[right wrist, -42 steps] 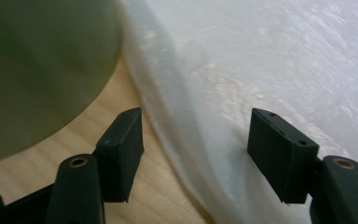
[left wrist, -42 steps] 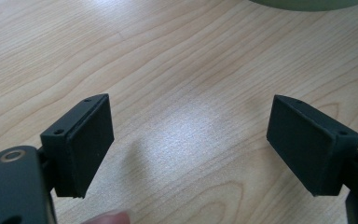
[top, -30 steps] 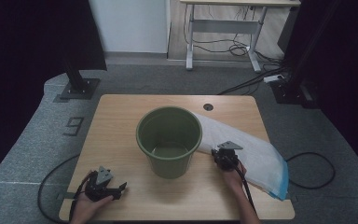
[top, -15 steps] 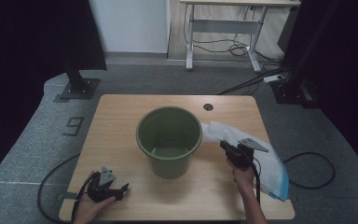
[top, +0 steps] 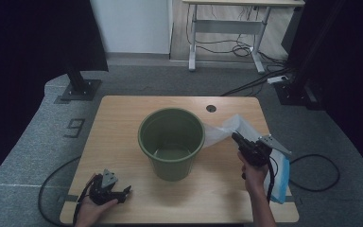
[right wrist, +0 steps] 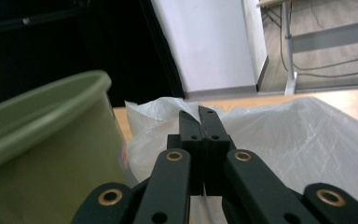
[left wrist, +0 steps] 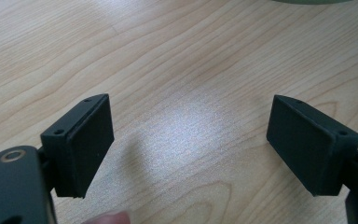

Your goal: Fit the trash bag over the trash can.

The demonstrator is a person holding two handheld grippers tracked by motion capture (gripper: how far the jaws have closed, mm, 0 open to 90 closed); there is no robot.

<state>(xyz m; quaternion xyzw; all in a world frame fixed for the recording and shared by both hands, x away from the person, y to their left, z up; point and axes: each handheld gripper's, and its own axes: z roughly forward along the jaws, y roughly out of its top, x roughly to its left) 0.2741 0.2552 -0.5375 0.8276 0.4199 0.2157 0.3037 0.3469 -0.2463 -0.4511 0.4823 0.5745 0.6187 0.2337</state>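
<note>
Wooden table [top: 123, 118], green bin [top: 171, 142] at centre: bag being lifted for lining.
Right gripper [top: 236, 138] pinches the bag [top: 227, 128] edge, raised right of the bin; next, carry it over the rim. Left gripper [top: 126, 191] rests near-left, wide open, empty.

One sign could be read: a large digit "9" [top: 75, 127] was marked in dark strokes on the grey carpeted floor [top: 38, 156], just left of the light wooden desk [top: 123, 113], beside its far left corner.

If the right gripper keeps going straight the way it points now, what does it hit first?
Probably the green bucket. The right gripper, shut on the plastic bag, points toward the bucket's rim; being raised, it might just clear the rim, depth is unclear.
</note>
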